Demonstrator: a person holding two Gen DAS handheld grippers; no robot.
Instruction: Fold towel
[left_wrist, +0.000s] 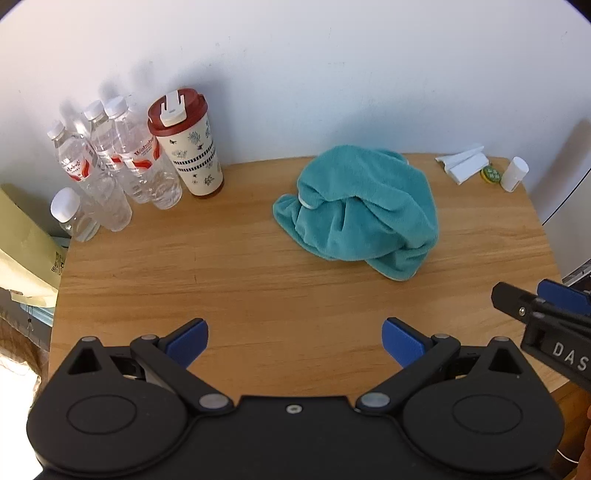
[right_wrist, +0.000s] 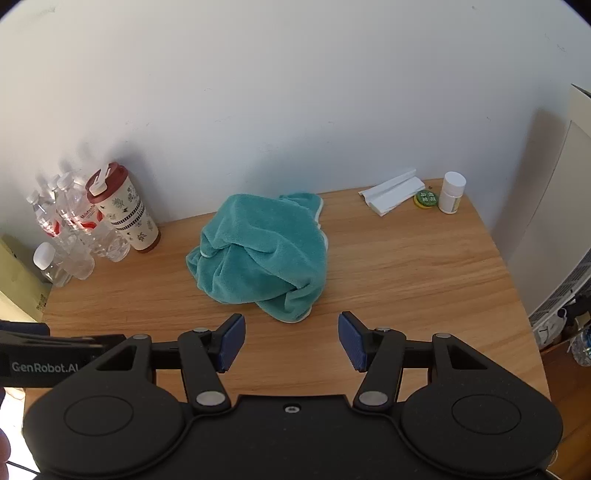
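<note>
While the towel (left_wrist: 364, 210) lies crumpled toward the tabletop's (left_wrist: 229, 266) back edge | left gripper (left_wrist: 295, 341) fingers apart, empty | right gripper (right_wrist: 291, 339) fingers apart, empty, both above front edge

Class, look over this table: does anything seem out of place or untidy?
Yes. The teal towel lies crumpled in a heap mid-table rather than spread flat. The bottles and cup stand upright, and nothing appears spilled.
</note>
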